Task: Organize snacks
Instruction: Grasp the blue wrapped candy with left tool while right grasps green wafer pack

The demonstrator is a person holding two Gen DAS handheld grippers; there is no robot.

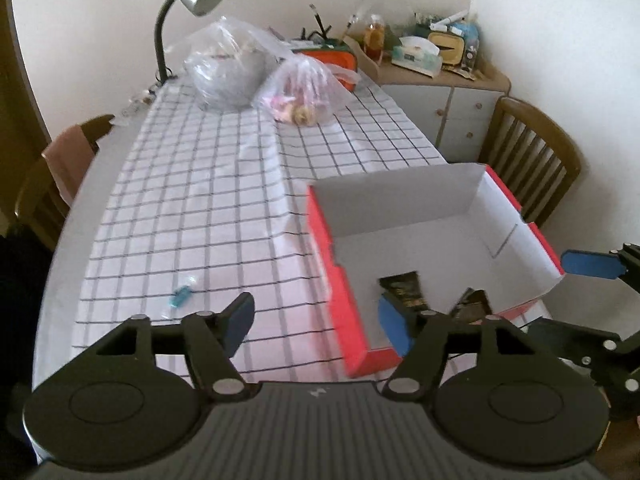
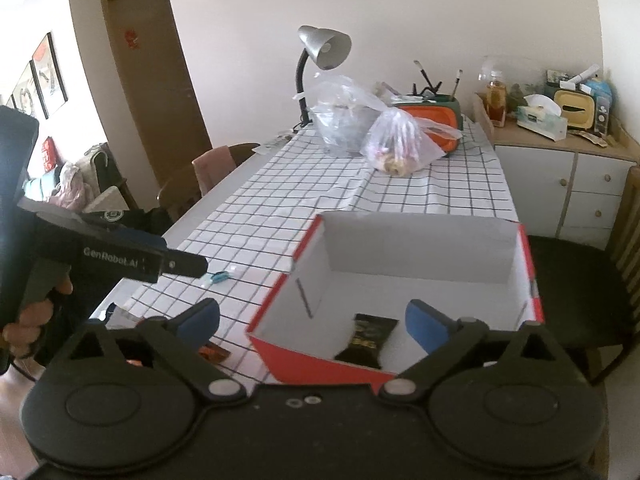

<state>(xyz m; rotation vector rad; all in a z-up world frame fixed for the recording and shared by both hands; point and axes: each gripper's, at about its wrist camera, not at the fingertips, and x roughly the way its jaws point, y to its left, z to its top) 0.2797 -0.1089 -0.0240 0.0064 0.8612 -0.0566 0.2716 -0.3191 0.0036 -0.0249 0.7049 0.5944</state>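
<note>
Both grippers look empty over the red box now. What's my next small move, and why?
Probably swing the left gripper toward the small blue-wrapped snack lying loose on the checked tablecloth. Both grippers stand open and hold nothing, two dark snack packets already lie in the red box, and that snack is the nearest one outside it.

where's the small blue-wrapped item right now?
The small blue-wrapped item lies on the checked tablecloth, outside and left of the red box; in the right wrist view it sits at, just past the left tool.
</note>
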